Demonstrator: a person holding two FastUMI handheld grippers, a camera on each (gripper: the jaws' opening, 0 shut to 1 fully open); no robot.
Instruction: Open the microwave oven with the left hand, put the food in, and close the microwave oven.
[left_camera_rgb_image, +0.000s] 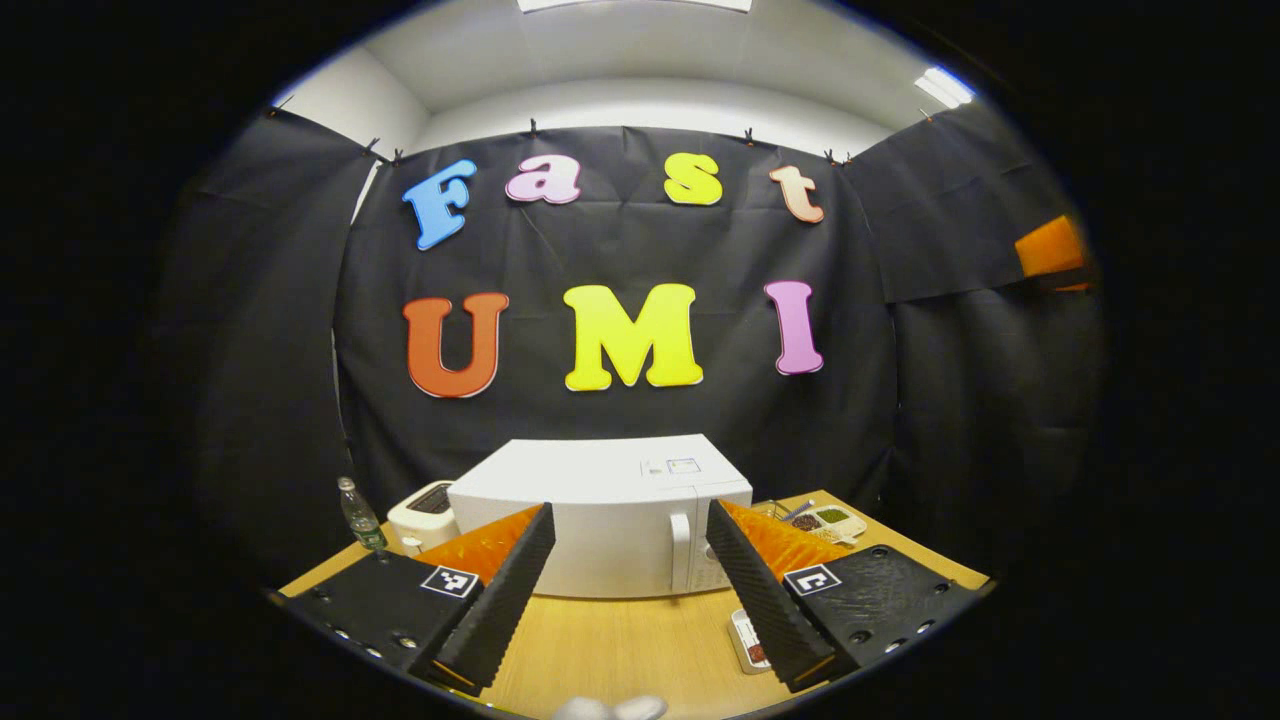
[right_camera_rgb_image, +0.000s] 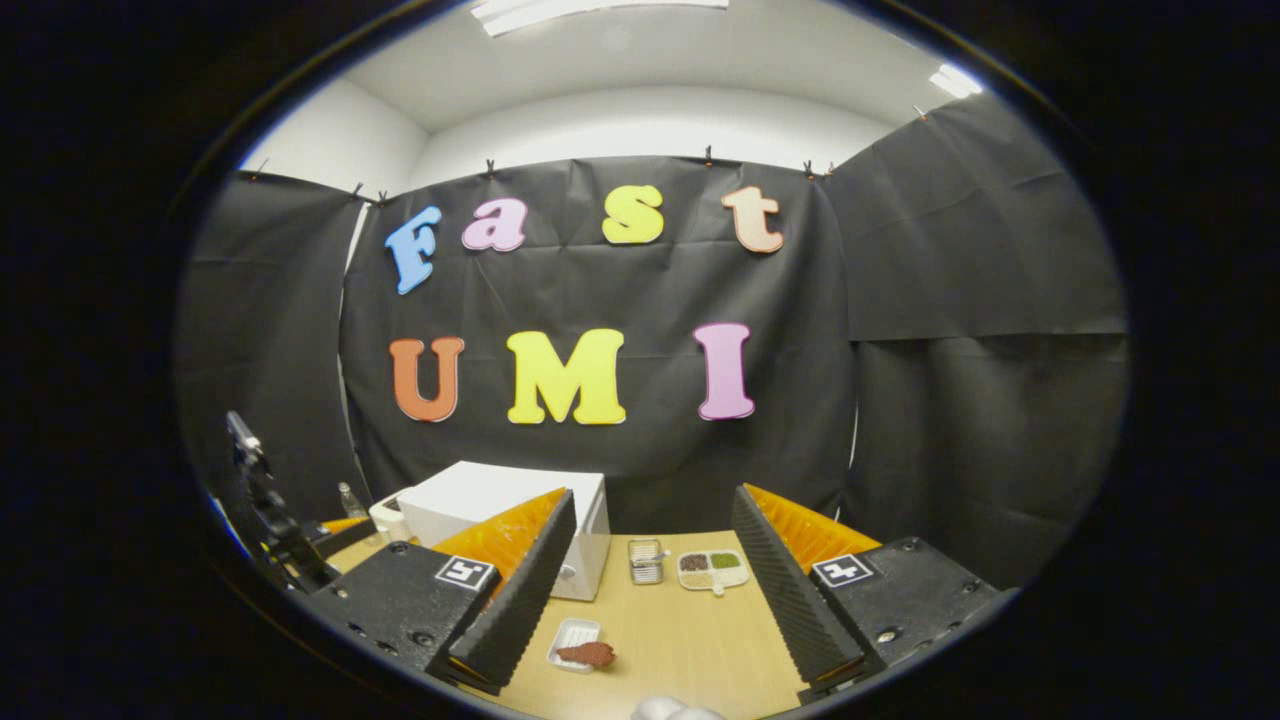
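On the wooden bench (right_camera_rgb_image: 690, 625) the white boxy microwave (left_camera_rgb_image: 600, 515) sits door closed; brown food on its small white tray (right_camera_rgb_image: 580, 650) lies nearby. Left tool (left_camera_rgb_image: 630, 590) and right tool (right_camera_rgb_image: 650, 600) both gape wide, holding nothing.

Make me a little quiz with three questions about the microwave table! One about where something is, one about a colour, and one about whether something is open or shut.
1. Where does the small tray with the brown food lie?
A. on top of the microwave
B. on the table in front of the microwave
C. inside the microwave

2. What colour is the microwave?
A. white
B. red
C. black

3. How is the microwave door?
A. wide open
B. taken off
C. closed

Answers:
1 B: the right gripper view shows the food tray on the bare wooden table, nearer than the microwave.
2 A: its top and front are white in the left gripper view.
3 C: the door sits flush with the front, its handle untouched; the left gripper and right gripper both have their jaws apart, holding nothing.
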